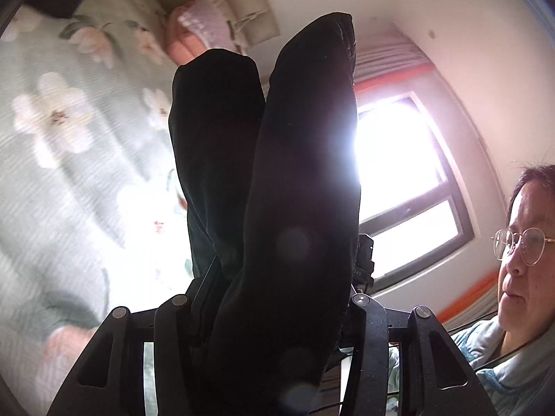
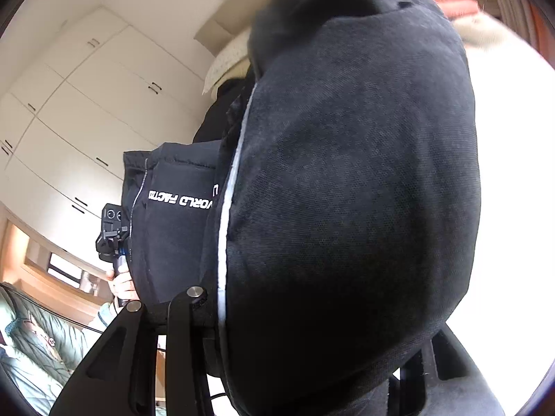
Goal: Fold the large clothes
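Observation:
A large black padded garment (image 1: 277,180) is held up in the air between both grippers. In the left wrist view it hangs in two thick folds over my left gripper (image 1: 274,298), whose fingers are buried in the cloth and shut on it. In the right wrist view the same black garment (image 2: 347,190), with a white trim line and white lettering, bulges over my right gripper (image 2: 295,312) and hides its fingertips; it is shut on the cloth. The other gripper (image 2: 112,228) and the hand holding it show behind the garment.
A bed with a green floral cover (image 1: 69,145) lies at left, with pink and purple bedding (image 1: 194,31) at its head. A bright window (image 1: 399,173) and the person's face (image 1: 523,260) are at right. White wardrobe doors (image 2: 86,111) fill the right wrist view's left side.

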Demonstrator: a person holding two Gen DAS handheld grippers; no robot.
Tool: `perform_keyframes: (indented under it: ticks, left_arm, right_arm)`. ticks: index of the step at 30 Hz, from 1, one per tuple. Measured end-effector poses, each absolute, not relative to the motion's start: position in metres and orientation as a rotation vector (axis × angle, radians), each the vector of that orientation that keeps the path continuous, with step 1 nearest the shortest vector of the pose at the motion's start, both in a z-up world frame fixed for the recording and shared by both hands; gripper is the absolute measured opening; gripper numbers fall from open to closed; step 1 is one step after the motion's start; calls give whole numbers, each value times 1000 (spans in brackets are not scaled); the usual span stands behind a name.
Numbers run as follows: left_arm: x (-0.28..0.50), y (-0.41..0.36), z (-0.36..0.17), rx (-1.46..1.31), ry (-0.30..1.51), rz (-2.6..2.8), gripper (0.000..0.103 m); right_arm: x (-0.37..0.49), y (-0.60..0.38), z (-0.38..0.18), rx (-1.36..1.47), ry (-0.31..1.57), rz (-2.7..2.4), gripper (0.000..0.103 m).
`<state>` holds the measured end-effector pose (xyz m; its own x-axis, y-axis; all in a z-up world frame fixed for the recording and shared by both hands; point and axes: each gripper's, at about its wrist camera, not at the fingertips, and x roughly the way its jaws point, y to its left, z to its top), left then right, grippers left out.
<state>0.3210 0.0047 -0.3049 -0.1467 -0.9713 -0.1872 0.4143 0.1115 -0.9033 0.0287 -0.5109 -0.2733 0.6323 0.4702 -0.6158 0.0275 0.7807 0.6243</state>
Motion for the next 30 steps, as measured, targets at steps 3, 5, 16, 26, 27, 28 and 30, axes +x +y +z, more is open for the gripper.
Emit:
perform_keyframes:
  ticks: [3,5,16,26,27,28,30]
  left_arm:
    - [306,-21,-302,-700,1080,-1409,51]
    - [313,-43,-301,-712,1079,-1411,51]
    - [246,-186,-344,-793,1104,-1340,51]
    - [253,-256,-442,-795,1253,-1170,51]
    - [255,-259,-454,-784,1275,-1142,51]
    - [259,-255,-465,-792,1282,-1121,51]
    - [267,-239,-493,-845,1325,-1070,52]
  right_arm:
    - [35,-517,-279,635,867,250,47]
    - [32,-522,-281,639,849,239,47]
    - [27,-565,-311,627,942,218,47]
    - [35,-660,-431,676,1037,178,47]
    - [36,-667,-447,677,1055,170,47]
    - [35,-676,-458,683,1059,158,47]
    - [29,-684,-484,759,1066,141,50]
